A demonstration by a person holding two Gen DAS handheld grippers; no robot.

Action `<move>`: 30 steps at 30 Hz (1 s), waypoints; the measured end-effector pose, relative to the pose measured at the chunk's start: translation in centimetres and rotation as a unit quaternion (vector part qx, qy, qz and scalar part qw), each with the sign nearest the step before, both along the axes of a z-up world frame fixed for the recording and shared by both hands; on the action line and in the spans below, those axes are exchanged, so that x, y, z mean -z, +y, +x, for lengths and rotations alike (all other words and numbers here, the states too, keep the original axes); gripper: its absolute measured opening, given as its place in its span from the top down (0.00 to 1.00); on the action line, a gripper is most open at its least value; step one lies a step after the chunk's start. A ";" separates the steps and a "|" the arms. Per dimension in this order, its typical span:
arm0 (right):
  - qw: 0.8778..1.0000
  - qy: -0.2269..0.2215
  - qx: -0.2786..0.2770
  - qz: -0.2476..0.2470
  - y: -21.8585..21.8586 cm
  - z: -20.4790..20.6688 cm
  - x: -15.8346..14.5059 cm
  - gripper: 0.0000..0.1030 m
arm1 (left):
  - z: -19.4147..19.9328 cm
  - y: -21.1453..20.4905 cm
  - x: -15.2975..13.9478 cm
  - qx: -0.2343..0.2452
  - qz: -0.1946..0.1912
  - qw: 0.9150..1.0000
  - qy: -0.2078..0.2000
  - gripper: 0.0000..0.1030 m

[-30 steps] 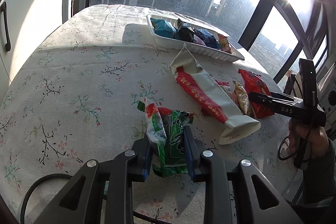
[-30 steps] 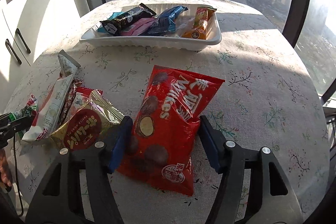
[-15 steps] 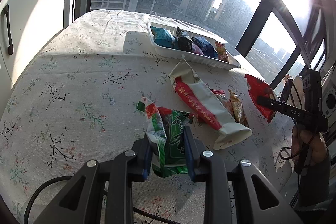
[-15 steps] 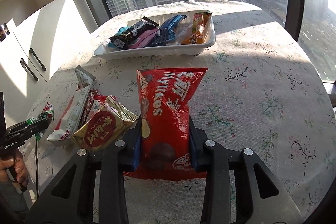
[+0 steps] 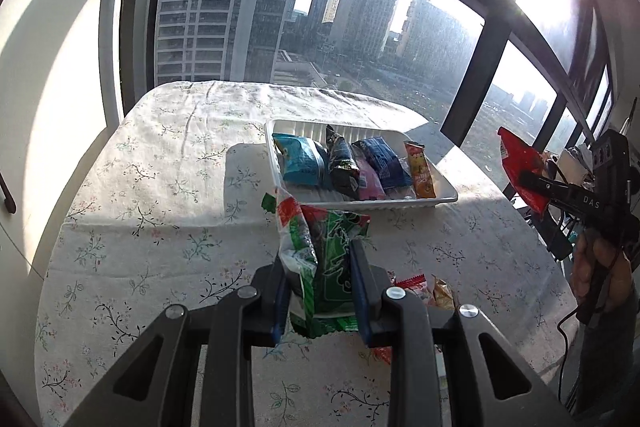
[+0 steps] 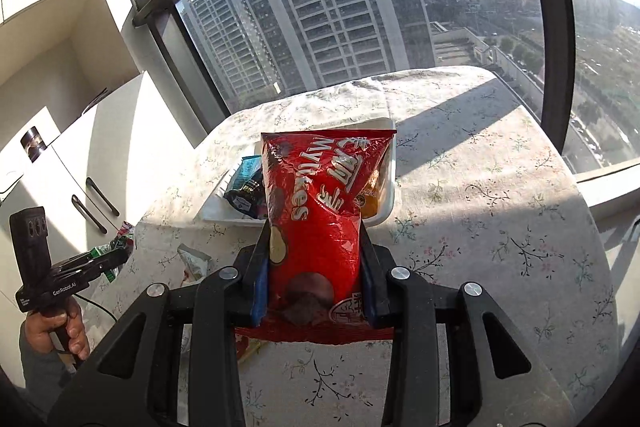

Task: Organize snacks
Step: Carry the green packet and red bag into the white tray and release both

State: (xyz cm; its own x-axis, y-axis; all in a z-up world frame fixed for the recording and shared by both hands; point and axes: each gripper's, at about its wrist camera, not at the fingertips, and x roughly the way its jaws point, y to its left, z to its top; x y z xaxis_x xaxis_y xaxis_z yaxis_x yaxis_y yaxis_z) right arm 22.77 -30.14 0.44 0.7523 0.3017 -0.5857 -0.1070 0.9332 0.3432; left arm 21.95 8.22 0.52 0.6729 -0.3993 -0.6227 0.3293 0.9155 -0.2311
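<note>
My left gripper [image 5: 318, 263] is shut on a green and white snack packet [image 5: 320, 251], held up above the flowered table. Beyond it lies the white tray [image 5: 446, 185] with several wrapped snacks inside. My right gripper [image 6: 314, 267] is shut on a red Mylikes bag [image 6: 320, 203], lifted upright in front of the white tray [image 6: 390, 195]. In the left wrist view the right gripper [image 5: 532, 183] shows at the far right with the red bag [image 5: 516, 163]. The left gripper [image 6: 108, 257] and its green packet [image 6: 120, 239] appear at the left of the right wrist view.
A few loose packets [image 5: 424, 289] lie on the tablecloth under my left gripper, also seen as loose packets [image 6: 194, 261] in the right wrist view. White cabinets [image 6: 80, 163] stand to the left. Tall windows [image 5: 360, 7] run behind the table. A person's hand [image 6: 56, 331] holds the left gripper's handle.
My right gripper closed on the red bag and lifted it off the table. My left gripper rose with the green packet and now faces the tray; the long white and red packet dropped out of view.
</note>
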 end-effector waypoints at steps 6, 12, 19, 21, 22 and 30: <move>1.000 -0.018 -0.015 0.006 0.8 6.1 -2.0 0.68 | 6.3 -2.2 -1.4 0.018 -0.001 1.000 0.000 0.73; 0.999 0.009 -0.031 0.006 2.8 13.7 -0.7 0.68 | 12.6 -4.6 -0.9 0.018 -0.007 1.000 0.010 0.73; 0.999 0.044 -0.027 -0.017 5.0 20.1 2.7 0.68 | 16.3 -6.5 2.5 0.015 -0.001 1.000 0.025 0.73; 0.998 0.047 -0.018 -0.028 5.0 21.0 3.7 0.68 | 16.5 -6.7 3.8 0.015 0.005 0.999 0.030 0.73; 0.998 0.049 -0.014 -0.029 4.8 21.1 4.2 0.68 | 16.6 -6.7 4.2 0.016 0.006 0.999 0.032 0.73; 0.998 0.063 0.002 -0.022 3.1 21.8 7.4 0.68 | 16.9 -7.0 5.9 0.016 0.017 0.999 0.041 0.71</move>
State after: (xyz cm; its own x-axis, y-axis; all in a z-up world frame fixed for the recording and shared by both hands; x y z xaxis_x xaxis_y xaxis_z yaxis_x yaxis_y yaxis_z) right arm 44.57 -26.99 -6.94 0.6726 0.2707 -0.6887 -0.0622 0.9481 0.3120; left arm 38.90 1.21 -5.42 0.6070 -0.3970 -0.6885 0.3393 0.9128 -0.2273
